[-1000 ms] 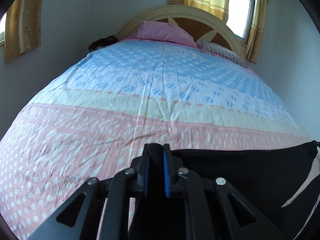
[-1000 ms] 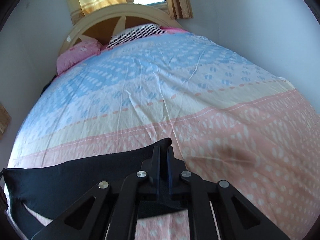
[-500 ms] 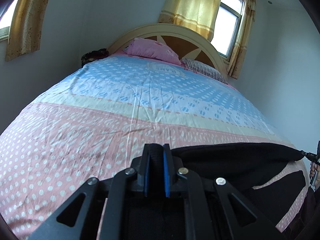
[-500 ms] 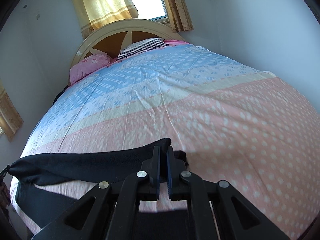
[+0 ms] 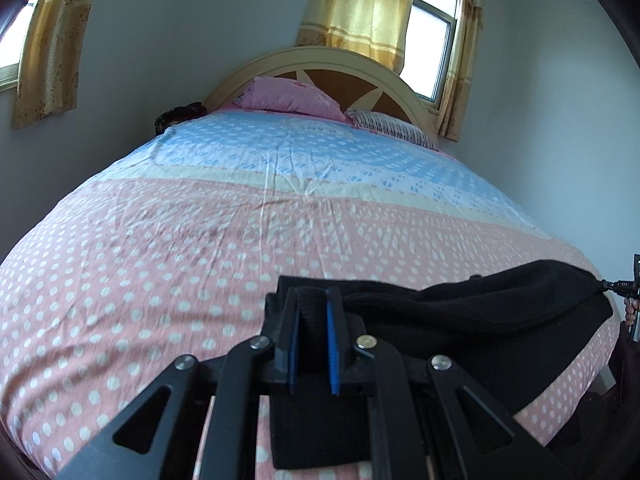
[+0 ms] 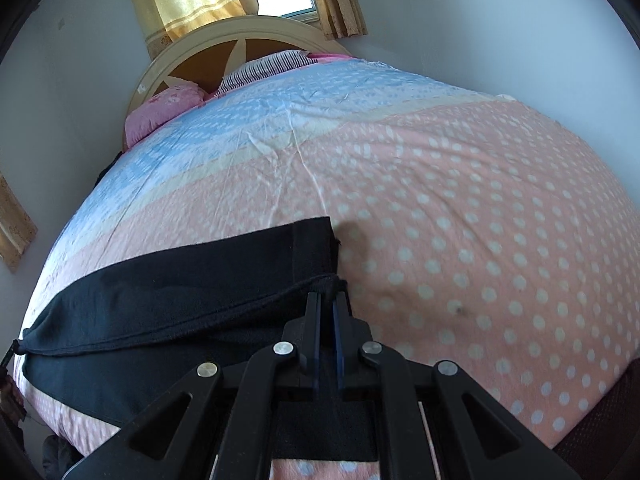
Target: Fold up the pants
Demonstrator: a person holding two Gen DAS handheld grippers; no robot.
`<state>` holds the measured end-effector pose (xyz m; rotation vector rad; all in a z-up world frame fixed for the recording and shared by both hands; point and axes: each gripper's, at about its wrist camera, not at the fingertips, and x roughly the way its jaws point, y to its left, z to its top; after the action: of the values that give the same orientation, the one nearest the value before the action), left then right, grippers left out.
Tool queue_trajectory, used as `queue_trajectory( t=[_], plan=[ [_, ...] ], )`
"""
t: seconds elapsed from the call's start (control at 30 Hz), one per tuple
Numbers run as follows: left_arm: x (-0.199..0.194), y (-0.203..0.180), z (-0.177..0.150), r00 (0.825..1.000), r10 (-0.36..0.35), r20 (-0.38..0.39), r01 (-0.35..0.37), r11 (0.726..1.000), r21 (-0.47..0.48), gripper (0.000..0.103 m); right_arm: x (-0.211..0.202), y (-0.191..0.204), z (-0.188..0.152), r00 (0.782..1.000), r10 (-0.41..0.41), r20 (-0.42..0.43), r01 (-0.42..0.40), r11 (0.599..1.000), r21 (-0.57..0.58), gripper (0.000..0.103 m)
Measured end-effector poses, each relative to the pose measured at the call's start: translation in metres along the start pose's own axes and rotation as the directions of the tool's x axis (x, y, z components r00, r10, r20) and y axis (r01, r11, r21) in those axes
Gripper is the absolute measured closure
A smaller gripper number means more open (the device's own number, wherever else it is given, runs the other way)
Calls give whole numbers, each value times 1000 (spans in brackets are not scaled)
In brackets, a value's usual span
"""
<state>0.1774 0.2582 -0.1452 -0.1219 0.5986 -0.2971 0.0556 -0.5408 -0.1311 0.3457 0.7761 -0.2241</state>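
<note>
The black pants (image 5: 480,320) lie stretched across the near, pink end of the bed. My left gripper (image 5: 312,300) is shut on one end of the pants, black cloth pinched between its blue pads. My right gripper (image 6: 328,300) is shut on the other end of the pants (image 6: 180,292), where the fabric bunches at the fingertips. In the right wrist view a flat fold of the cloth lies on the sheet beyond the gripper. The lower part of the pants hangs over the bed's near edge, partly hidden by the gripper frames.
The bed sheet (image 5: 200,260) is pink with white dots near me, blue farther away. A pink pillow (image 5: 288,96) and a striped pillow (image 5: 392,128) lie by the curved headboard (image 5: 340,64). Walls stand close on both sides. The other gripper's tip (image 5: 628,286) shows at the right edge.
Both grippers have moved down toward the near bed edge with the pants. The pants now rest lower and flatter on the pink part of the sheet.
</note>
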Motion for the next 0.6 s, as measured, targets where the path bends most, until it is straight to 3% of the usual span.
queue_trajectory(
  t=[0.07, 0.1, 0.2, 0.3, 0.37, 0.43, 0.5, 0.6],
  plan=[
    [5, -4, -12, 999, 40, -24, -39, 998, 55, 89, -3, -2, -2, 1000, 8, -3, -8, 1000, 14, 97],
    [6, -7, -16, 998, 55, -33, -53, 995, 79, 89, -5, -3, -2, 1000, 7, -7, -7, 1000, 21, 90],
    [5, -10, -22, 993, 114, -38, -108, 984, 138, 76, -17, -4, -3, 999, -50, 5, 50, 998, 24, 58],
    [-8, -4, -20, 989, 147, -26, -141, 975, 170, 65, -38, -5, -5, 997, -68, 34, 67, 997, 26, 57],
    [-21, 7, -21, 985, 171, -12, -166, 969, 182, 47, -54, 1, -6, 993, -97, 61, 96, 995, 11, 57],
    [-34, 22, -24, 980, 200, -16, -194, 966, 173, 46, -70, 18, -9, 989, -117, 90, 120, 992, -27, 57],
    [-46, 35, -28, 976, 214, -30, -208, 969, 132, 47, -81, 44, -12, 990, -88, 111, 98, 991, -86, 57],
    [-57, 44, -34, 983, 179, -48, -177, 983, 49, 50, -87, 98, -20, 993, -37, 115, 60, 976, -208, 57]
  ],
)
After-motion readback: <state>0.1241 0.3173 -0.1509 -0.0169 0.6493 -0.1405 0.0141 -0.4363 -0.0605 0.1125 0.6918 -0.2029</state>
